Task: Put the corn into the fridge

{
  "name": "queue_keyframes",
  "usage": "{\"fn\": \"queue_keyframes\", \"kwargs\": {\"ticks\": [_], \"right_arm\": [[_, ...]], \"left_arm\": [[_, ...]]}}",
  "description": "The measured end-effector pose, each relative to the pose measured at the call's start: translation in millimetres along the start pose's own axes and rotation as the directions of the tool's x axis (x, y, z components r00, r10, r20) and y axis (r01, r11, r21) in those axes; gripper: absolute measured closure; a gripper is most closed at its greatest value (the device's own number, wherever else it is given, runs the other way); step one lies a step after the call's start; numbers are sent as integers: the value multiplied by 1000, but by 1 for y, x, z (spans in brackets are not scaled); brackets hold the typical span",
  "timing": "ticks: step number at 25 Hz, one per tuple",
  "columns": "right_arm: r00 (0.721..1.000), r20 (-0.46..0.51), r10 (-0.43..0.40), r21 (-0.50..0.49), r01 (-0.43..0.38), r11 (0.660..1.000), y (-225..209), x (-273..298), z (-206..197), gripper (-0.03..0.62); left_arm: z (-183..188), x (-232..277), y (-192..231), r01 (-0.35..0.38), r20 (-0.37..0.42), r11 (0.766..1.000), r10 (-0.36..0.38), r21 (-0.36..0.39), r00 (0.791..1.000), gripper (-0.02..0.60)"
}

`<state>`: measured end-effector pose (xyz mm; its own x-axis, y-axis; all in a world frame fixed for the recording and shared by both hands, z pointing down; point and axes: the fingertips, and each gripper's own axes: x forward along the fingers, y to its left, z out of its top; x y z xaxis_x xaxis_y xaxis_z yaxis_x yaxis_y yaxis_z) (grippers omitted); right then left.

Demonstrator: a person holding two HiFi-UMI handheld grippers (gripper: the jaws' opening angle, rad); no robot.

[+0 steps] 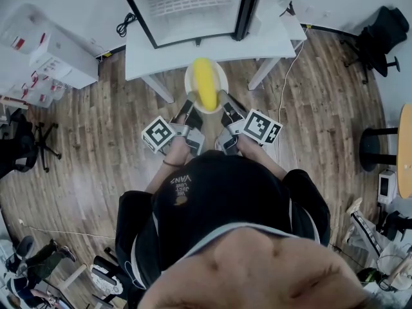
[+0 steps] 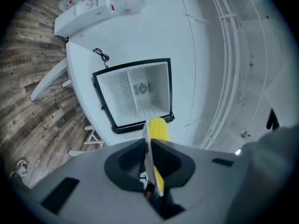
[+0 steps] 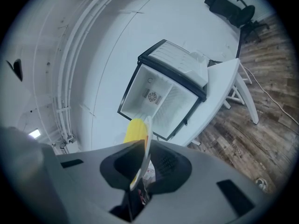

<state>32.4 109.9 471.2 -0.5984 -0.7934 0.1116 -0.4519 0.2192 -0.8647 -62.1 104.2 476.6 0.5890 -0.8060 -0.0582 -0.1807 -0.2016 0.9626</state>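
- Corn (image 1: 205, 82) lies loose on a white plate (image 1: 188, 85), lengthwise across its middle, one end toward the far rim. Nothing pins it down.
- The plate is carried in the air between the person and the white table (image 1: 270, 40), just short of the table's near edge.
- Left gripper (image 1: 188, 112): jaws pressed onto the plate's left near rim, with the thin edge of the plate sandwiched between the pads.
- Right gripper (image 1: 226, 112): jaws clamped the same way on the right near rim. Both tongs point roughly level.
- Fridge (image 1: 193, 5) stands on the table, front open and facing the person. The interior looks bare and white, and both gripper views look straight into it.
- Step in hand, as I judge it: carrying plate and corn toward the opening. The corn is not yet in.
- Risk: the corn is round and could roll if either hand dips, which would tilt the plate. It would then go over the rim to the wood floor (image 1: 84, 140).
- Risk: both grips are thin rim pinches on the near side, so the weight hangs out front and the plate could pivot or slip from the pads.
- Risk: the plate's far rim could clip the fridge's dark lower frame or the table edge if it comes in low. That jolt could shake the corn loose.
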Motion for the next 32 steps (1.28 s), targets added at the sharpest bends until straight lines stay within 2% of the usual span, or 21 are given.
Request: {"fn": "queue_keyframes", "kwargs": {"ticks": [3, 7, 10, 13, 17, 23, 27, 32], "right_arm": [[1000, -7, 1, 2, -1, 1000, -8, 7, 12, 557], [1000, -18, 9, 5, -8, 1000, -17, 16, 27, 557], [999, -30, 13, 6, -13, 1000, -23, 22, 36, 557], [999, -46, 17, 3, -17, 1000, -30, 27, 43, 557], [997, -67, 27, 2, -27, 1000, -35, 34, 51, 557], [995, -94, 42, 0, -42, 999, -41, 45, 61, 557], [993, -112, 49, 1, -49, 999, -44, 51, 62, 557], [991, -122, 45, 3, -45, 999, -48, 61, 65, 557]], "left_arm": [[2, 13, 7, -30, 7, 1000, 30, 2, 1000, 538], [4, 34, 5, 0, 21, 1000, 0, -5, 1000, 538], [4, 43, 11, -30, 30, 1000, 30, -2, 999, 538], [4, 53, 12, -22, 45, 1000, 22, -5, 999, 538], [7, 59, 19, -56, 67, 998, 56, -3, 996, 538], [10, 73, 18, -25, 104, 1000, 25, -9, 994, 538], [12, 73, 25, -61, 120, 998, 62, -17, 991, 538], [20, 80, 30, -71, 125, 997, 72, -19, 990, 538]]}}
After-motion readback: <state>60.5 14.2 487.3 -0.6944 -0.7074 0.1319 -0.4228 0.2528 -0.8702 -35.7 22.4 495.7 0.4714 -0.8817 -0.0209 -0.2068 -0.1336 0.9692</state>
